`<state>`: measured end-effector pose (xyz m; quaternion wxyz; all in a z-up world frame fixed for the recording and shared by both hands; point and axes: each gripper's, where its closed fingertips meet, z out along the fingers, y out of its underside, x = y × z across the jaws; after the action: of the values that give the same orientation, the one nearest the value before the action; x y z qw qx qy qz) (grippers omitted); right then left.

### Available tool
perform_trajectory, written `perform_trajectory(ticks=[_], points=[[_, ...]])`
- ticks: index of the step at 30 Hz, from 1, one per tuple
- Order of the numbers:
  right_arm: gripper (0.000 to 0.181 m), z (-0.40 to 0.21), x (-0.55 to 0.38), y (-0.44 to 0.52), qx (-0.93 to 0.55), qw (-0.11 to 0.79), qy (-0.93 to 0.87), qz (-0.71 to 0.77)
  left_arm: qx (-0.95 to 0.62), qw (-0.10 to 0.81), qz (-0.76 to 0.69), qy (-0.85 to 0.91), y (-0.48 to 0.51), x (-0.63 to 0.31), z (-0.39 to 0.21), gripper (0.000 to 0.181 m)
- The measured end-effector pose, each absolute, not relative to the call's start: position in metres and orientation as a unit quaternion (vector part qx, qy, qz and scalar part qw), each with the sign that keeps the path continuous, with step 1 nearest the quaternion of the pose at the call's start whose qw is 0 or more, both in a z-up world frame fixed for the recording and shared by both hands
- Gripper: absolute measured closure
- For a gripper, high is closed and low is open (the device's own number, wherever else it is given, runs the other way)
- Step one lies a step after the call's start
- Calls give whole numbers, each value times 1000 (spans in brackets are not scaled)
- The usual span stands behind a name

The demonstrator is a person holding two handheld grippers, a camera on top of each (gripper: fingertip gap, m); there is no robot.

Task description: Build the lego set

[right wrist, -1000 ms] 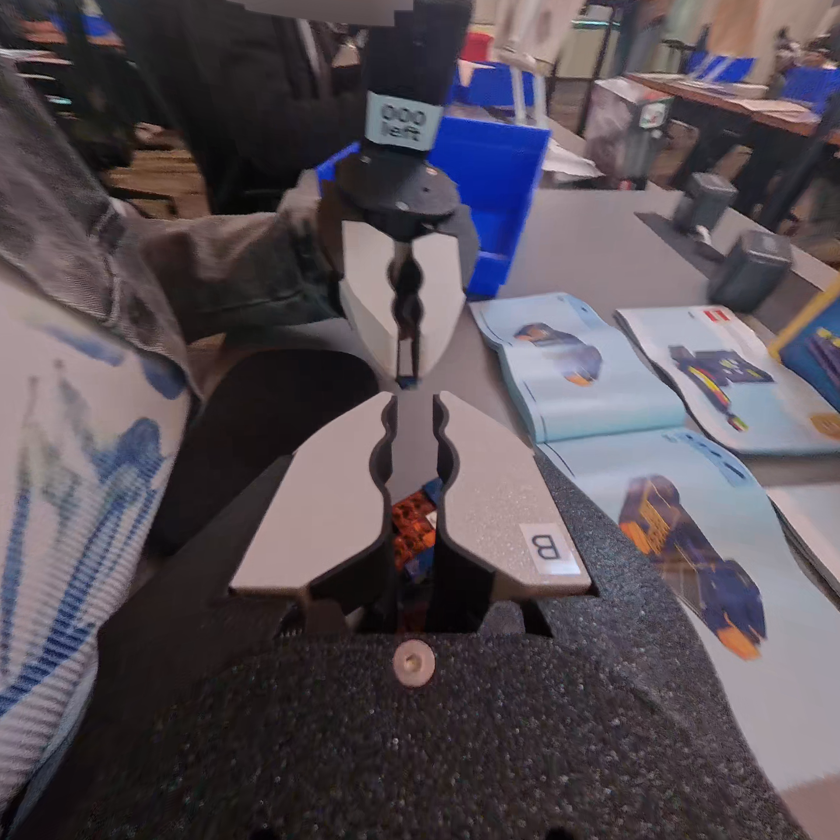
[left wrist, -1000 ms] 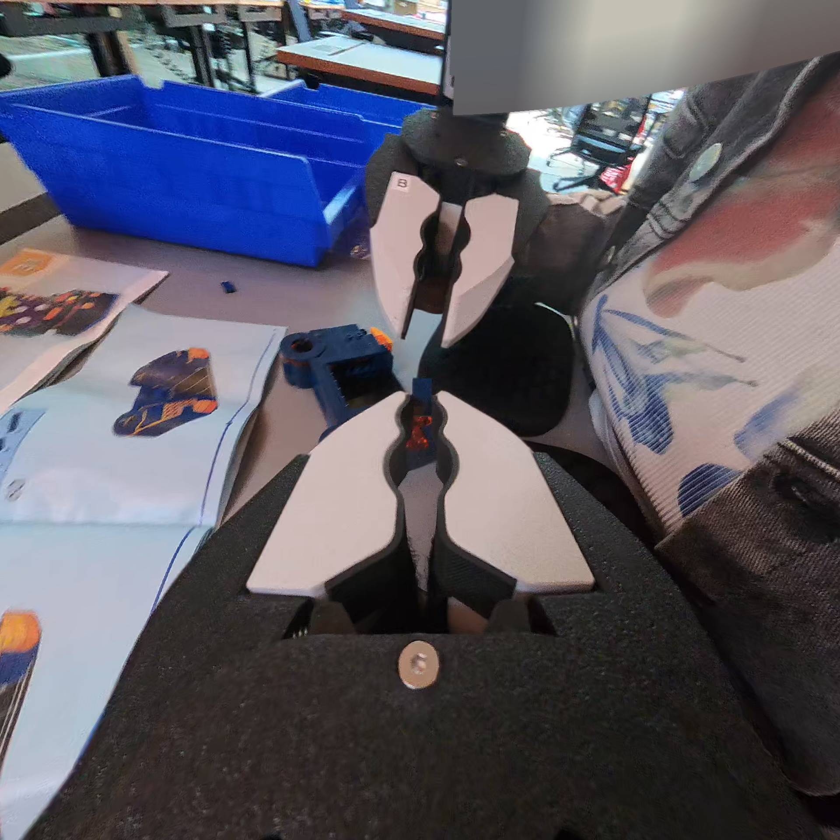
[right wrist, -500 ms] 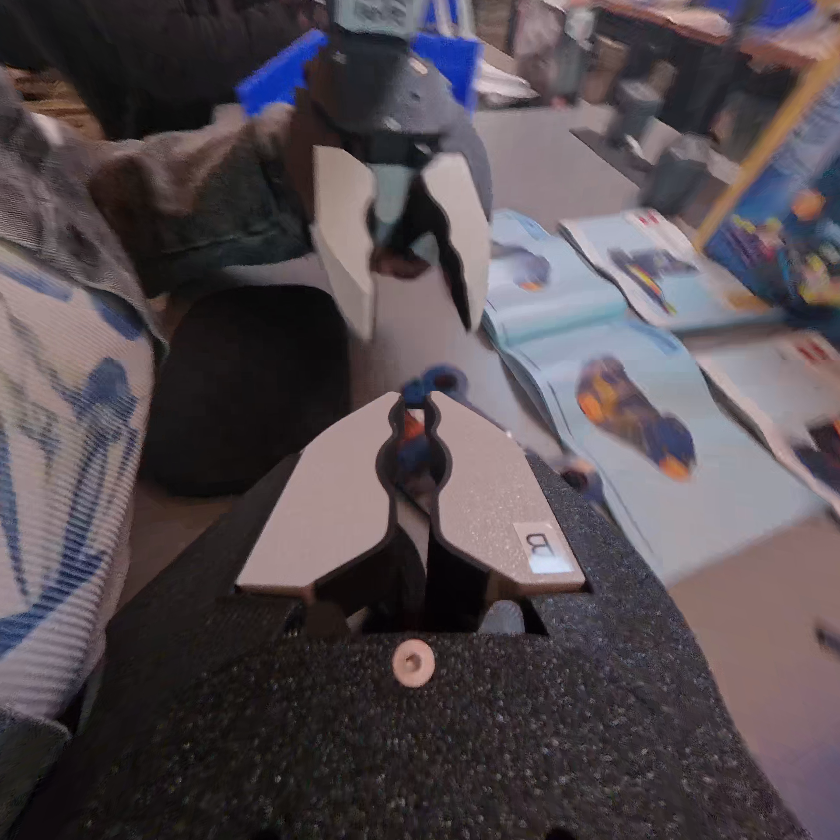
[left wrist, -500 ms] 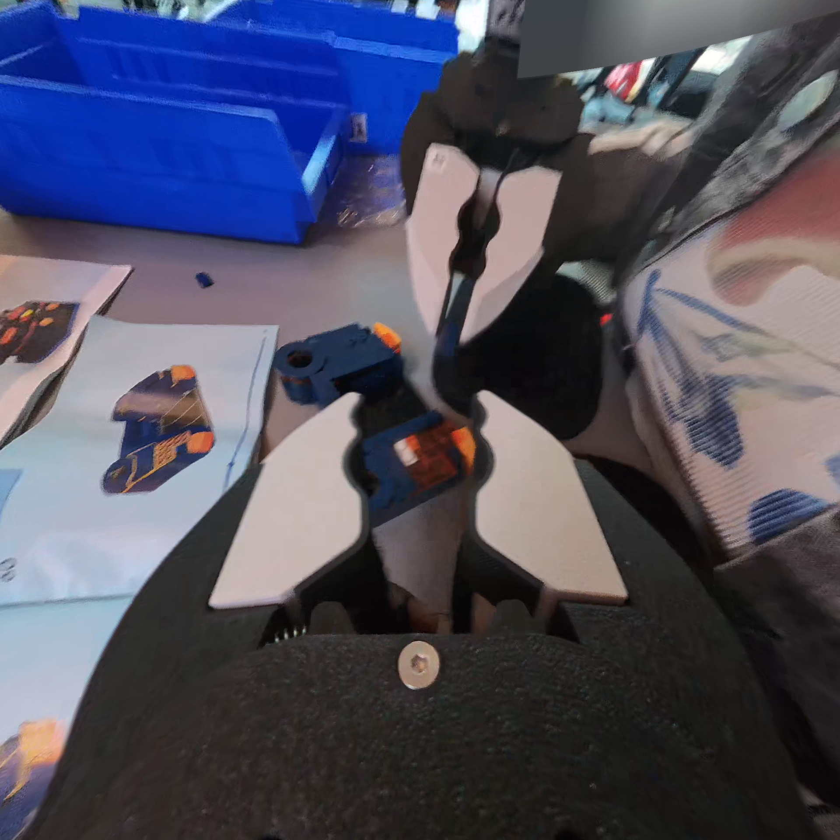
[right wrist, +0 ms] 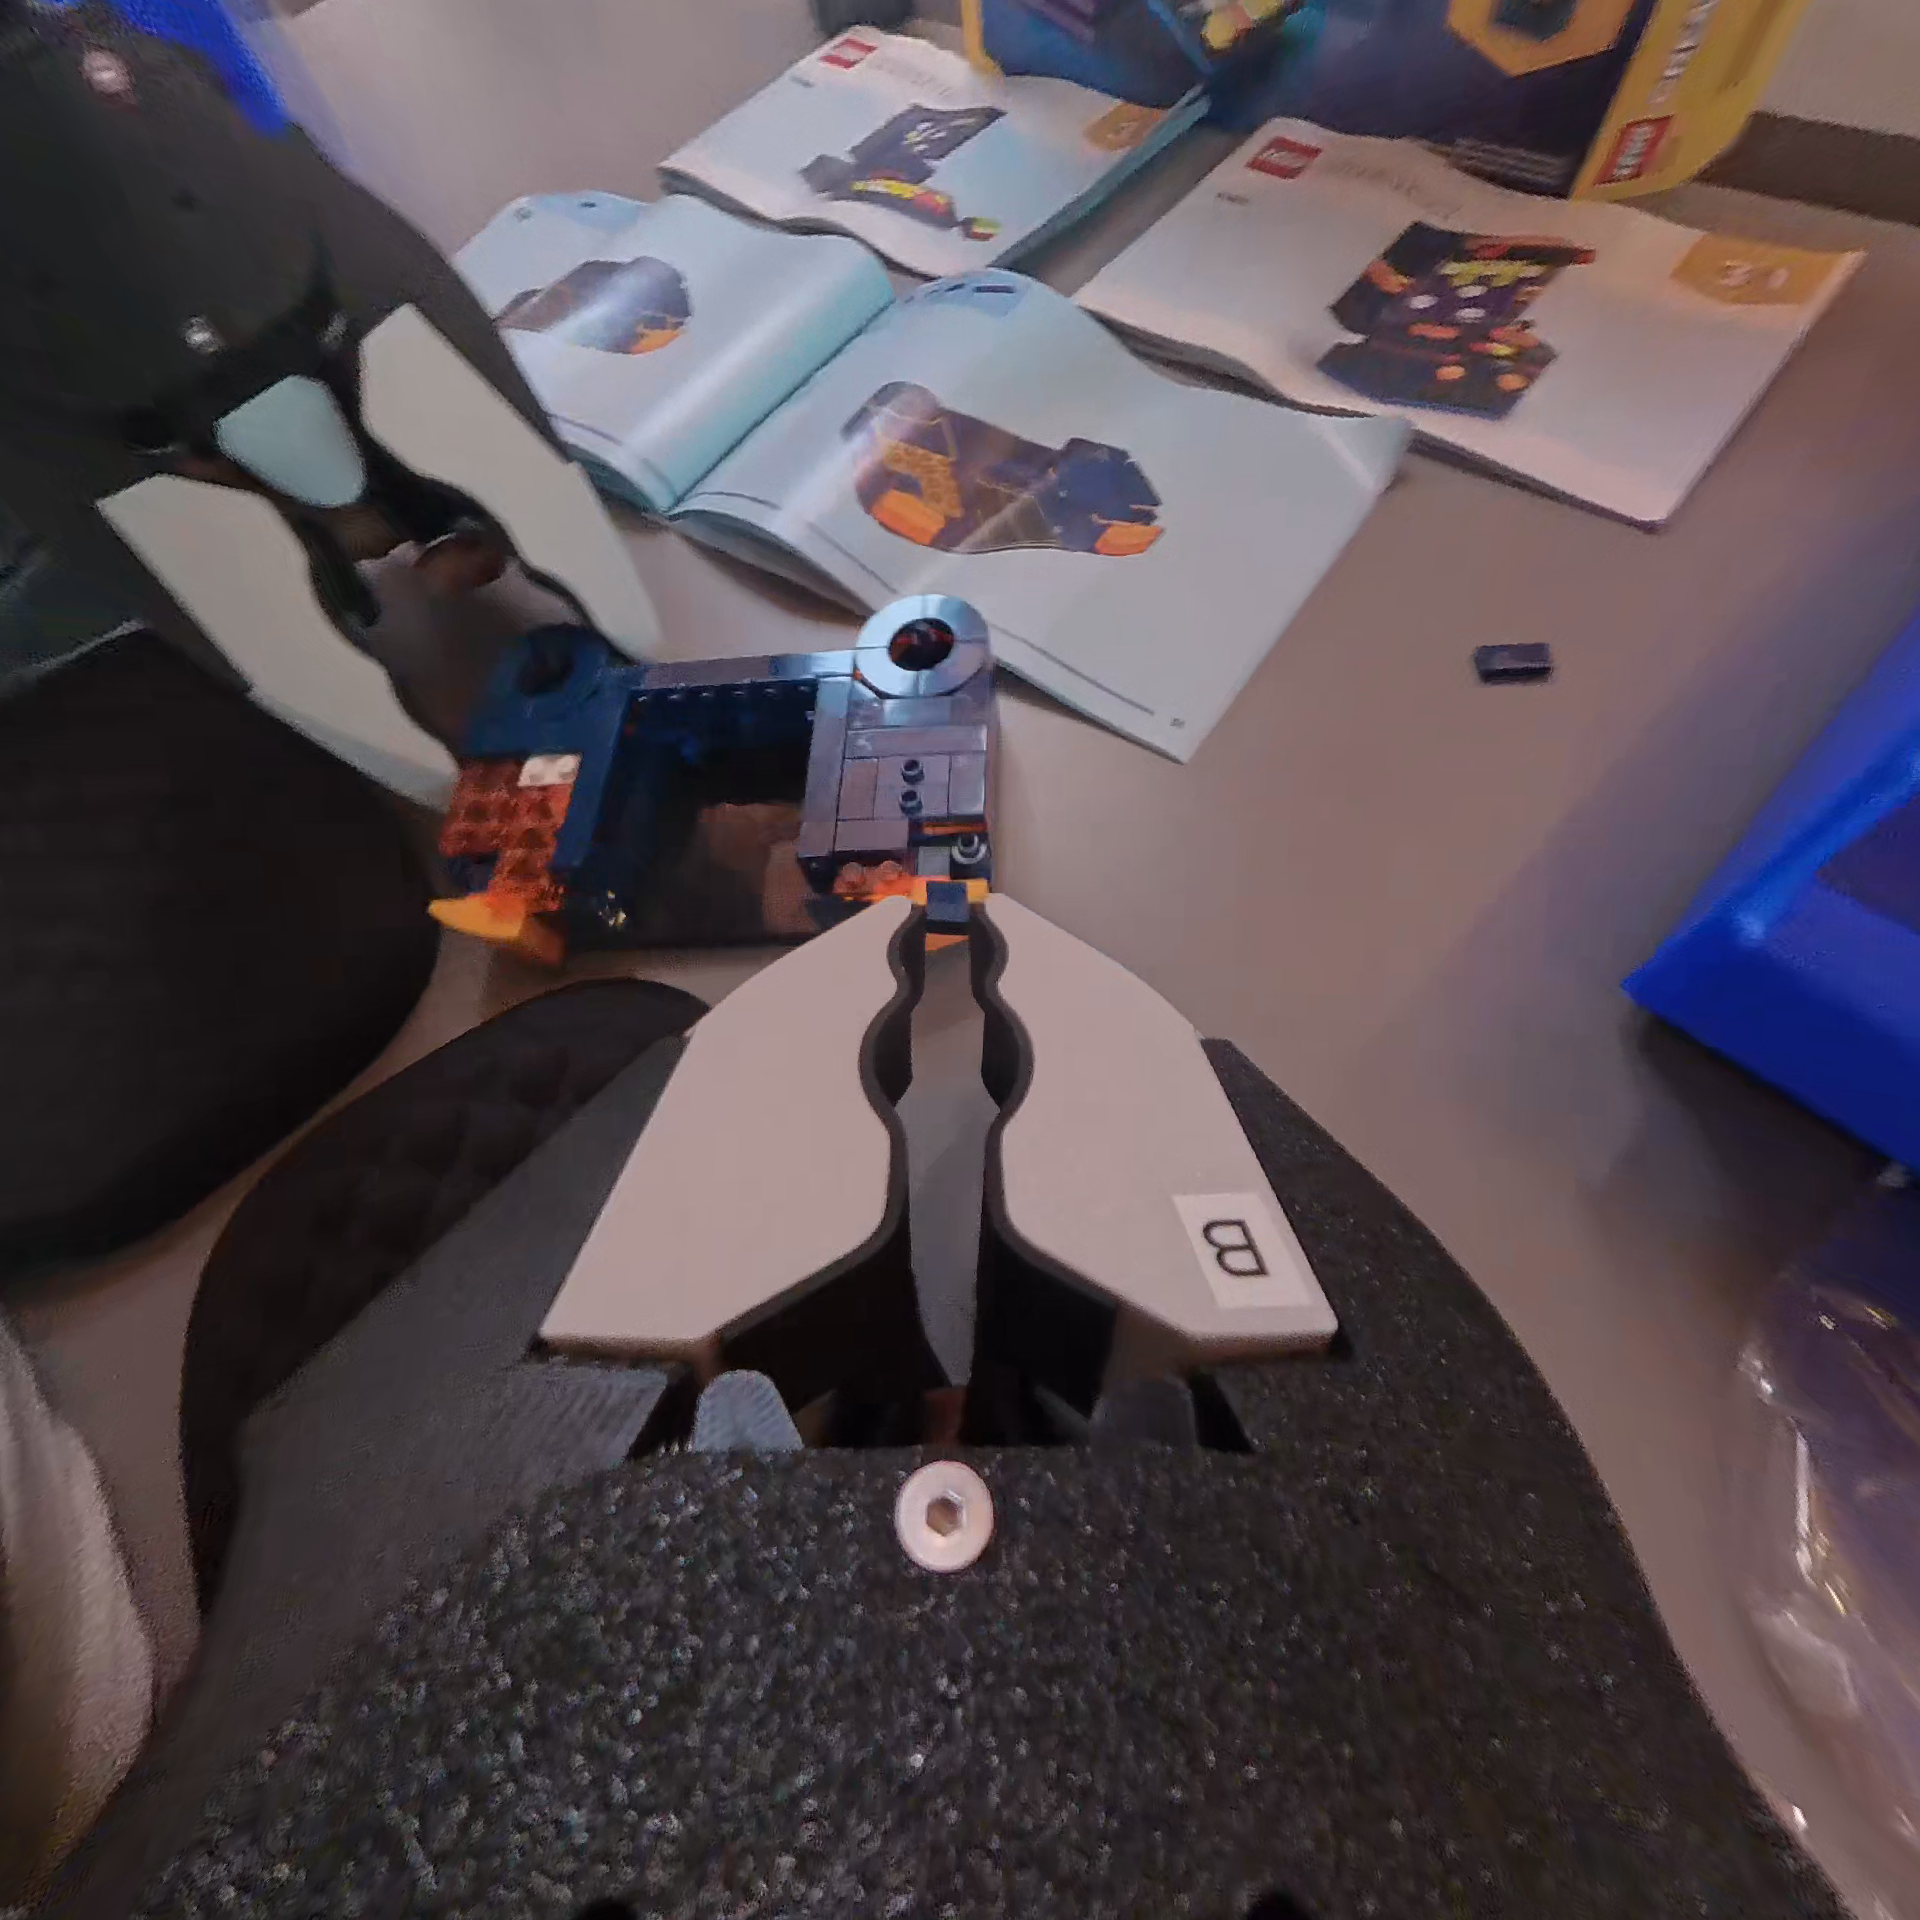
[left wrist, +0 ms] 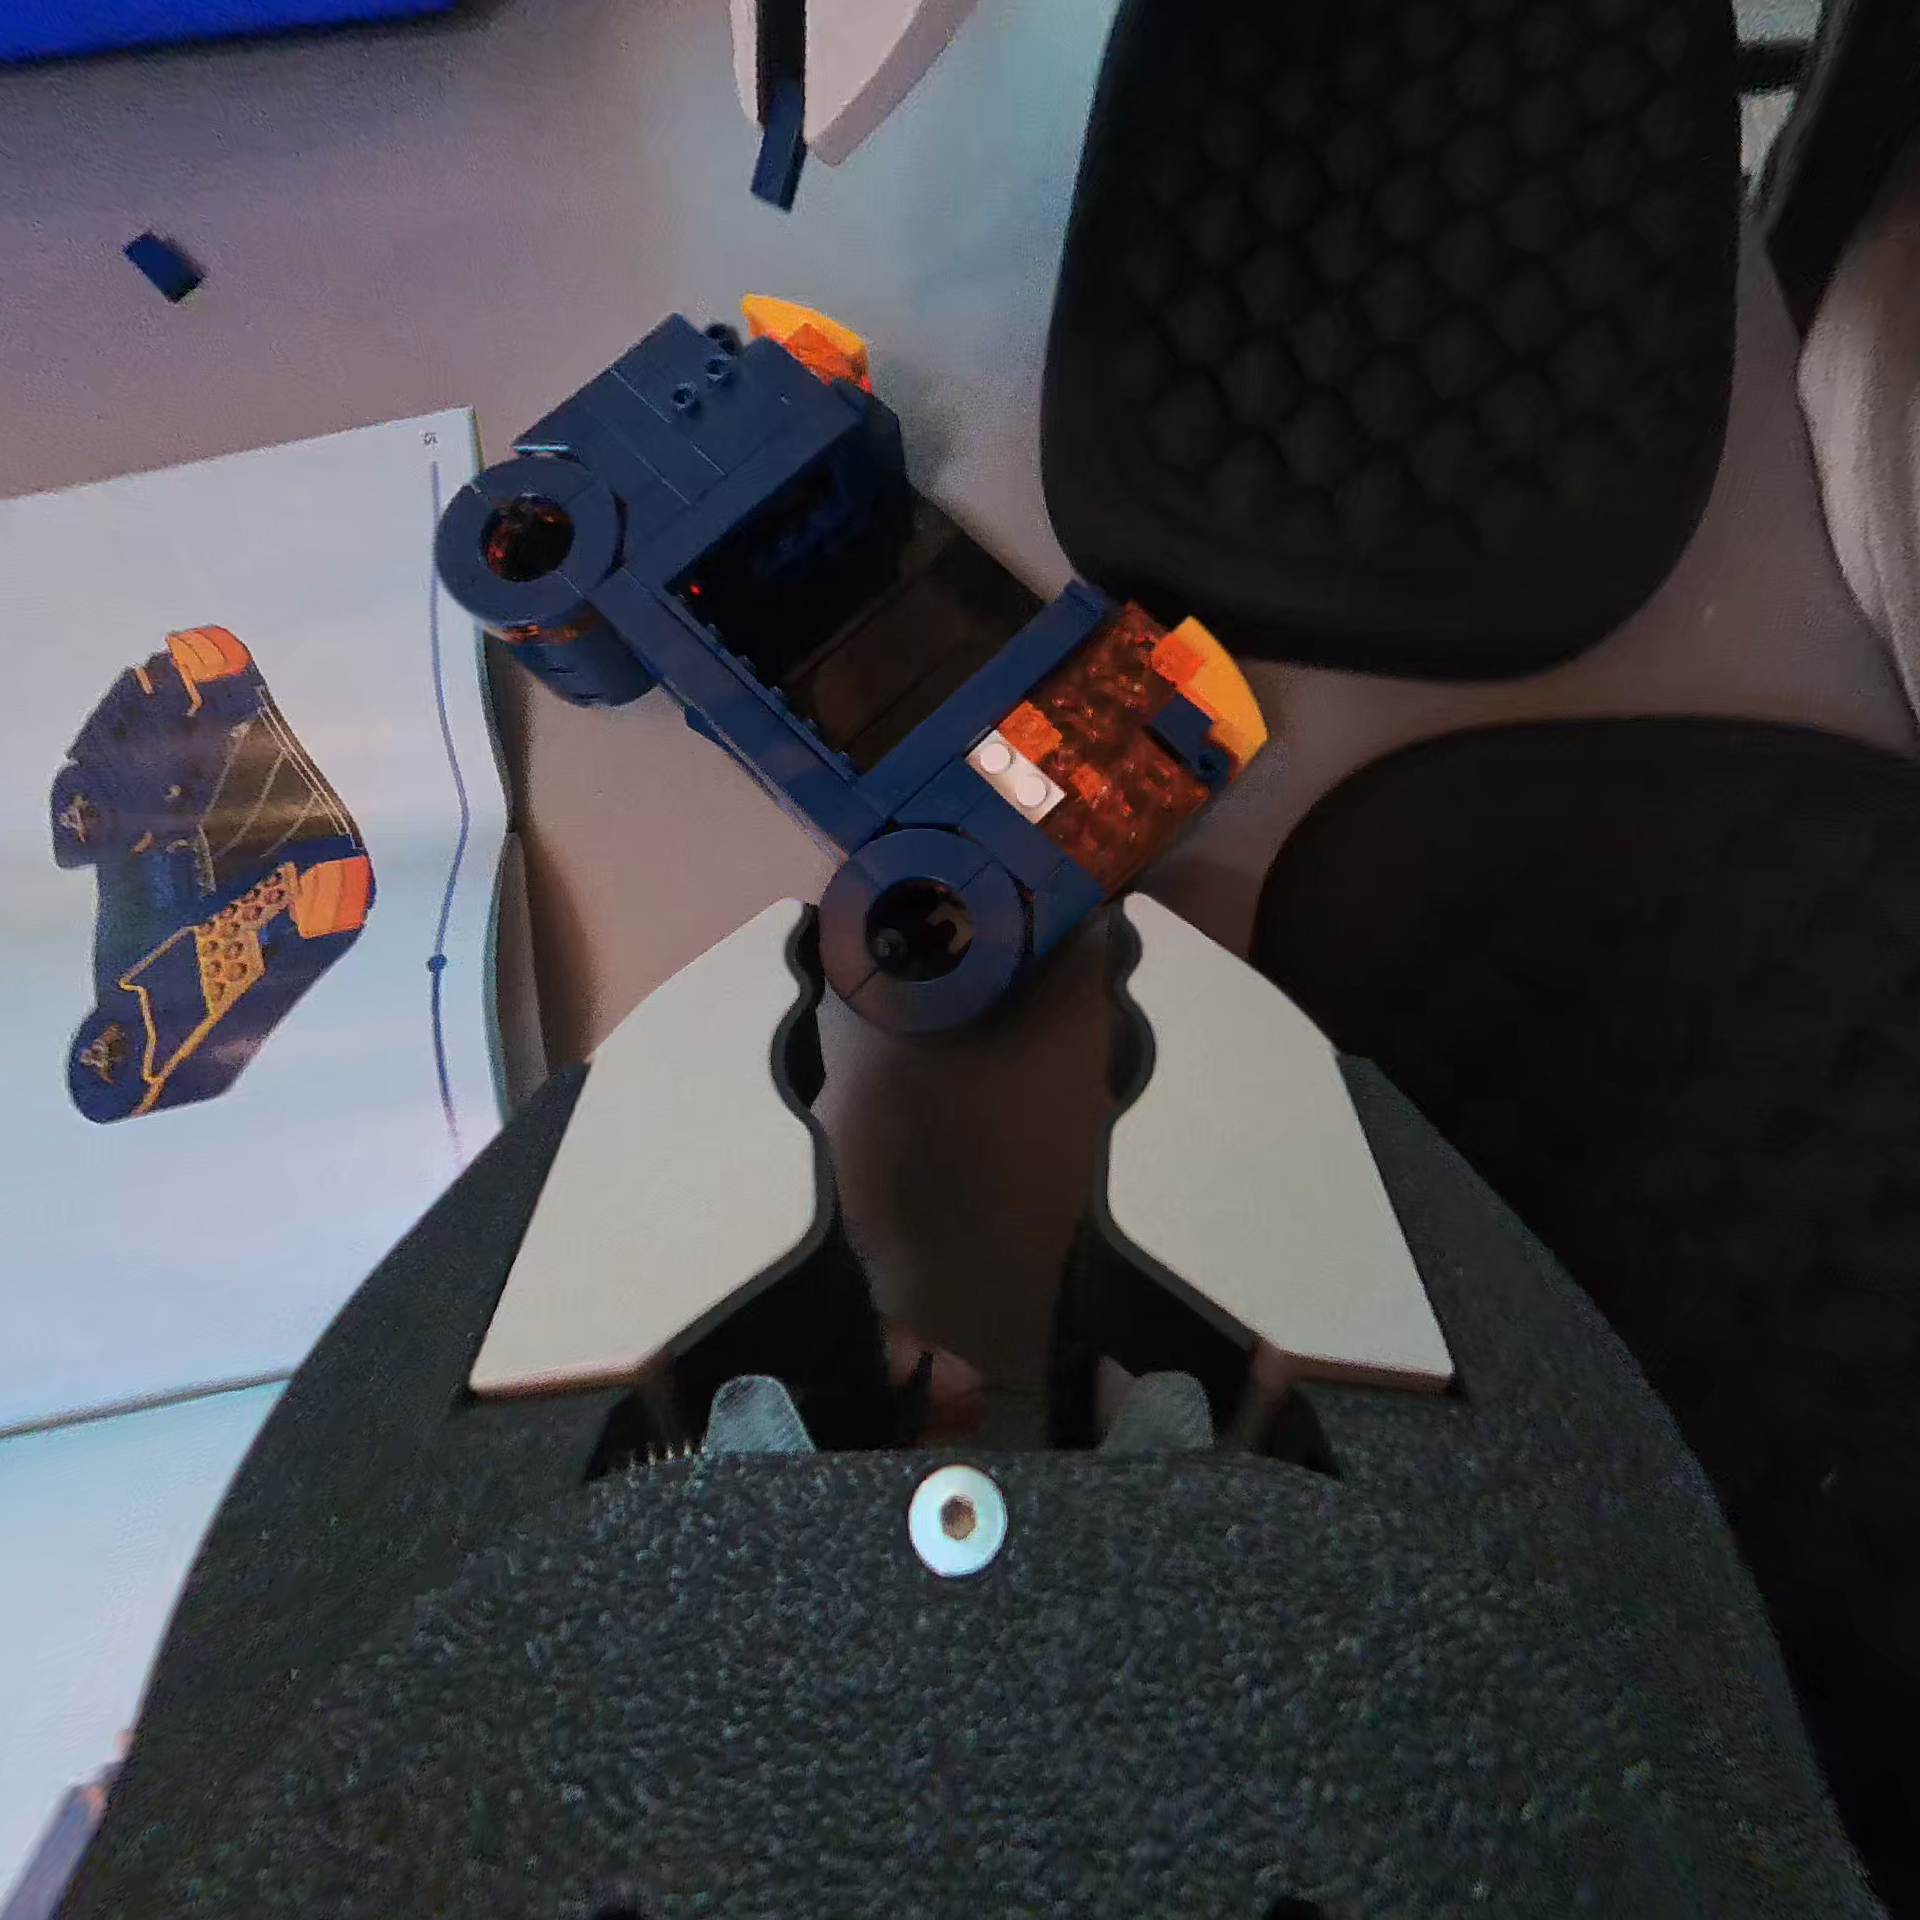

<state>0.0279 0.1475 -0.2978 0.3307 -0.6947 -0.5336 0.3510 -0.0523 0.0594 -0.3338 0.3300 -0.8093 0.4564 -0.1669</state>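
The dark blue and orange lego model [left wrist: 831, 623] lies on the grey table. My left gripper [left wrist: 966, 920] is open right over it. The model's round dark blue ring [left wrist: 920, 940] sits between the spread fingertips, and the pads do not press on it. My right gripper [right wrist: 945, 914] is shut on a small dark blue brick [right wrist: 948, 902], held at the near corner of the model [right wrist: 727, 790]. The left wrist view shows that brick [left wrist: 779, 156] hanging from the right gripper's tips at the top edge. The right wrist view shows the left gripper [right wrist: 540, 717] open over the model's far left end.
Open instruction booklets [right wrist: 935, 436] lie beyond the model, one beside it [left wrist: 239, 831]. A loose dark blue piece [right wrist: 1512, 662] lies on the table. A blue bin [right wrist: 1808, 935] stands at the right and the set's box [right wrist: 1558, 94] at the back. Black cushions [left wrist: 1382, 312] border the model. Tip to tip, the grippers are about 12 cm apart. To reach the loose dark blue piece [right wrist: 1512, 662] in a straight line is about 15 cm for my right fingers, about 20 cm for my left. It is also in sight in the left wrist view [left wrist: 161, 254].
My left gripper has opened wide. The small dark blue brick passed from it to my right gripper, which closed on it. Both grippers have come down to the model.
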Motion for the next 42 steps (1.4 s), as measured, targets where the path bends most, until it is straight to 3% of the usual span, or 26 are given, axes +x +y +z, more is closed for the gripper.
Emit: perform_trajectory(ticks=[7,12,16,19,23,29,42], points=[[174,-296,28,165,-725,396,-490,276,-867,310,-121,371,61,-43,-338,128],[174,-299,13,155,-739,375,-490,271,-866,299,-167,364,59,-47,-329,128],[174,-306,9,151,-748,370,-493,247,-838,376,-212,335,79,-66,-284,131],[174,-306,8,152,-751,379,-489,232,-817,436,-199,320,106,-66,-264,149],[174,-308,8,152,-753,379,-491,218,-809,415,-177,376,120,-42,-283,161],[174,-309,7,147,-752,378,-498,211,-808,391,-169,407,127,-22,-307,161],[174,-312,8,153,-761,375,-490,203,-799,409,-164,409,137,-20,-304,168]])
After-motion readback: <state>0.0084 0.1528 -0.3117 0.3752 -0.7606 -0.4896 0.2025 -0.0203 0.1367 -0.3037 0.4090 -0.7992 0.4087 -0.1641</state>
